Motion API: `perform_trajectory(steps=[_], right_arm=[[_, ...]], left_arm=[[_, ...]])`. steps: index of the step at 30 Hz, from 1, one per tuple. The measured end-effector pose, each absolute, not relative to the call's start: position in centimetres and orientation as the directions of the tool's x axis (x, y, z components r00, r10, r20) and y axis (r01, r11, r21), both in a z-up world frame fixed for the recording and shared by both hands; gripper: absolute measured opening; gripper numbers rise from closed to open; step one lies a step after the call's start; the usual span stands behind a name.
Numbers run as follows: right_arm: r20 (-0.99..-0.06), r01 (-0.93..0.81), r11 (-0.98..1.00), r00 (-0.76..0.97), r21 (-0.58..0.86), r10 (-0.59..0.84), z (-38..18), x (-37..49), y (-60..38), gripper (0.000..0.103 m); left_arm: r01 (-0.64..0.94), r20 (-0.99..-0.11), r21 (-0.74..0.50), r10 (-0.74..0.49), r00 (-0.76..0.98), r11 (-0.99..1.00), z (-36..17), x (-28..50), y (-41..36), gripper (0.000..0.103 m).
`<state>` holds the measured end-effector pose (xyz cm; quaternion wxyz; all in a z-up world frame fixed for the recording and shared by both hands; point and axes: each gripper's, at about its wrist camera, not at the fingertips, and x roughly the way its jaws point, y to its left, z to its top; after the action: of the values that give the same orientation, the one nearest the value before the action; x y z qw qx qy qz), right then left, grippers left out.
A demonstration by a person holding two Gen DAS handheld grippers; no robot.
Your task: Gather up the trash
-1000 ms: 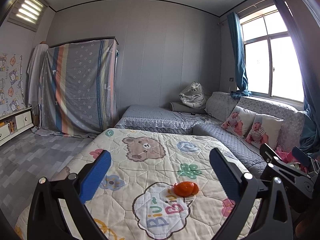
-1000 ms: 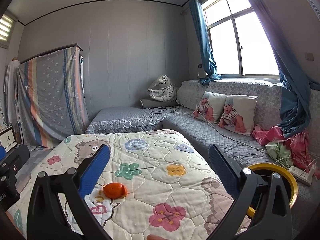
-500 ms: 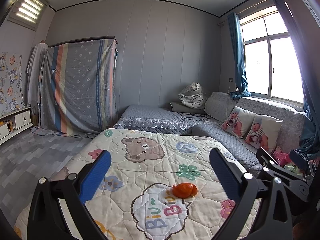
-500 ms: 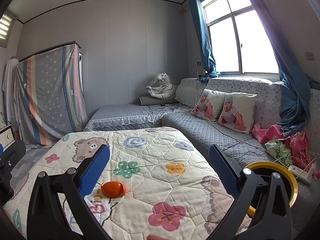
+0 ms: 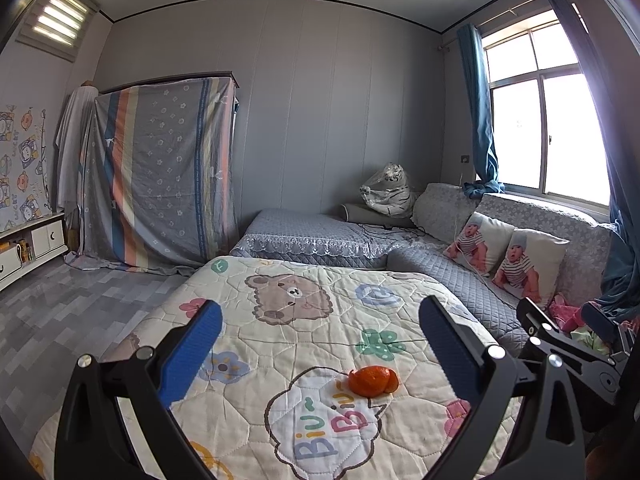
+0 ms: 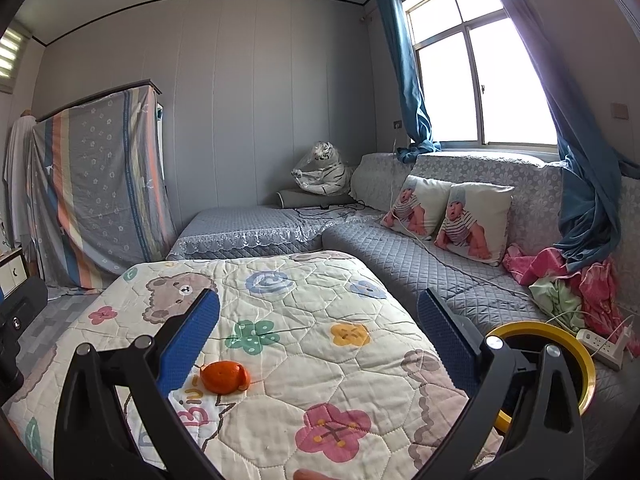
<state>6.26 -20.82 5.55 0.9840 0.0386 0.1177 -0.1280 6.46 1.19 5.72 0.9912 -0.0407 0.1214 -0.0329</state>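
Note:
An orange peel [image 5: 373,380] lies on the cartoon quilt [image 5: 304,320] covering the low table; it also shows in the right wrist view [image 6: 225,376]. My left gripper [image 5: 320,344] is open and empty, above the quilt, with the peel ahead and to the right between its fingers. My right gripper [image 6: 318,340] is open and empty, with the peel near its left finger [image 6: 188,340]. A black bin with a yellow rim [image 6: 576,344] stands at the lower right, partly hidden by the right finger. The right gripper's body shows in the left wrist view [image 5: 568,348].
A grey quilted corner sofa [image 6: 420,272] runs behind and right of the table, with two baby-print cushions [image 6: 448,216], pink and green clothes [image 6: 568,280] and a white power strip [image 6: 600,346]. A bagged plush tiger [image 5: 386,196] sits in the corner. A draped wardrobe [image 5: 160,172] stands at the left.
Both views have shifted slightly; the peel has slid a little lower and left in the right wrist view. Both grippers stay open.

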Motion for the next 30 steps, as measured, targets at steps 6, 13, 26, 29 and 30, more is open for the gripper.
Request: perform_trajectory(steps=[6, 13, 26, 29, 30], right_arm=[[-0.245, 0.262, 0.964, 0.939, 0.05, -0.242, 5.44, 6.32, -20.94, 0.095], [-0.25, 0.263, 0.963, 0.937, 0.052, -0.243, 5.19, 6.39, -20.99, 0.095], [-0.258, 0.26, 0.964, 0.936, 0.052, -0.239, 4.75, 6.58, -20.76, 0.095], [-0.259, 0.258, 0.965, 0.936, 0.053, -0.237, 4.75, 6.6, -20.77, 0.095], [-0.258, 0.259, 0.964, 0.936, 0.053, -0.238, 4.75, 6.61, -20.76, 0.095]], left_arm=[[0.057, -0.24, -0.086, -0.076, 0.968, 0.995, 5.59, 6.47, 1.14, 0.095], [0.056, -0.24, -0.085, -0.075, 0.968, 0.995, 5.59, 6.48, 1.14, 0.095], [0.056, -0.242, -0.085, -0.075, 0.967, 0.995, 5.53, 6.46, 1.11, 0.095], [0.058, -0.243, -0.087, -0.077, 0.967, 0.995, 5.49, 6.48, 1.1, 0.095], [0.057, -0.243, -0.085, -0.076, 0.967, 0.995, 5.53, 6.47, 1.1, 0.095]])
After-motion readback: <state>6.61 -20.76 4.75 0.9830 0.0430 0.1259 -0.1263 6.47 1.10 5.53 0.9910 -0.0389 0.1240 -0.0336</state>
